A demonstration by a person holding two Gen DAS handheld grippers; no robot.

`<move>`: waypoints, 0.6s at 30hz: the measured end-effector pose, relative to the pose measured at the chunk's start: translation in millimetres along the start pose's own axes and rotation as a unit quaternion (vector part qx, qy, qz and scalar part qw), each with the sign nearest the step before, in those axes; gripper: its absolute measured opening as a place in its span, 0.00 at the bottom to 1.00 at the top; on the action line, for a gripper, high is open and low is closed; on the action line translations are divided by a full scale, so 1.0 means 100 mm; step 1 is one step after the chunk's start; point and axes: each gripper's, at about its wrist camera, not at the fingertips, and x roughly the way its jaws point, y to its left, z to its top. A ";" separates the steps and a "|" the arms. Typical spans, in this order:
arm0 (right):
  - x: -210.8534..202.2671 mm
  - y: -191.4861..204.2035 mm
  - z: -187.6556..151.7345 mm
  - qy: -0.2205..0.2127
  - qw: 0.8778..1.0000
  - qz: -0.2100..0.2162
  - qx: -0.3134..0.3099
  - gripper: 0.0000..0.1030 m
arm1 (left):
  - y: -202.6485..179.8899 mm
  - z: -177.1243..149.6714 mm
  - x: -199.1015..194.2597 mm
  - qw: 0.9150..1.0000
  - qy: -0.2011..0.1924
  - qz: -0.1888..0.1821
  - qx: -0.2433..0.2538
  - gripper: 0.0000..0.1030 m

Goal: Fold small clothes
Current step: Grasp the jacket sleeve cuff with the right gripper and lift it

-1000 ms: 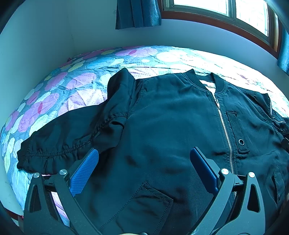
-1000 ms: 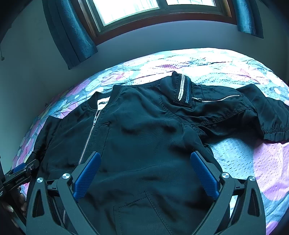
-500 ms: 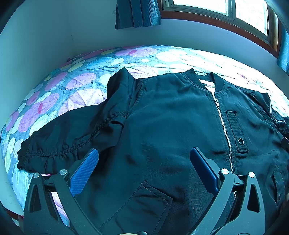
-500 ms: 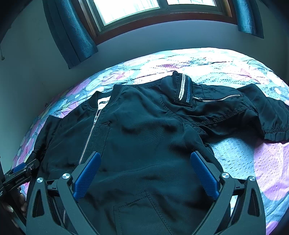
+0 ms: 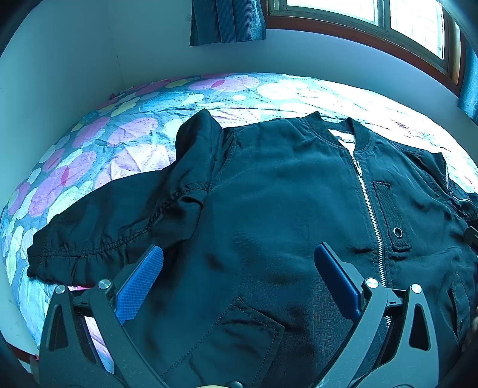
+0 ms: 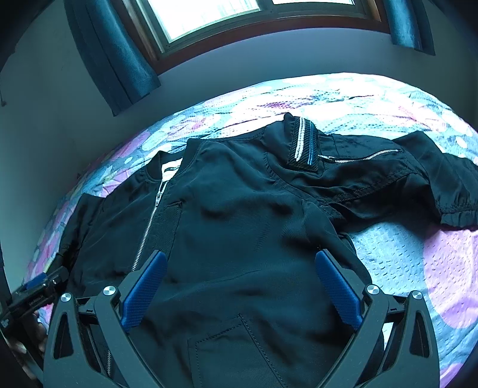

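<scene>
A small black zip-up jacket [image 5: 269, 194] lies front up and spread flat on a flowered bedspread [image 5: 119, 143]. It also shows in the right wrist view [image 6: 239, 215]. Its left sleeve [image 5: 98, 226] stretches out to the left. Its right sleeve [image 6: 388, 176], with a zip pocket, stretches out to the right. My left gripper [image 5: 239, 262] is open and empty, hovering over the lower left front panel. My right gripper [image 6: 239, 268] is open and empty, hovering over the lower right front panel. The left gripper also shows at the left edge of the right wrist view [image 6: 35, 292].
The bed meets walls at the back and left. A window [image 6: 203, 12] with blue curtains [image 6: 110, 56] is above the far side. Bare bedspread [image 6: 418, 256] lies to the right of the jacket.
</scene>
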 end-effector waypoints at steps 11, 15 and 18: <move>-0.58 -1.30 0.39 -0.060 0.989 -0.022 0.134 0.96 | 0.04 -0.02 -0.01 1.000 0.008 -0.009 -0.003 0.98; -0.97 -2.24 0.38 -0.102 0.962 -0.035 0.250 0.96 | 0.04 -0.03 0.01 1.000 0.019 -0.019 -0.005 0.98; -1.19 -2.96 0.25 -0.132 0.930 -0.038 0.340 0.96 | 0.01 -0.06 0.03 0.999 0.028 -0.026 -0.003 0.98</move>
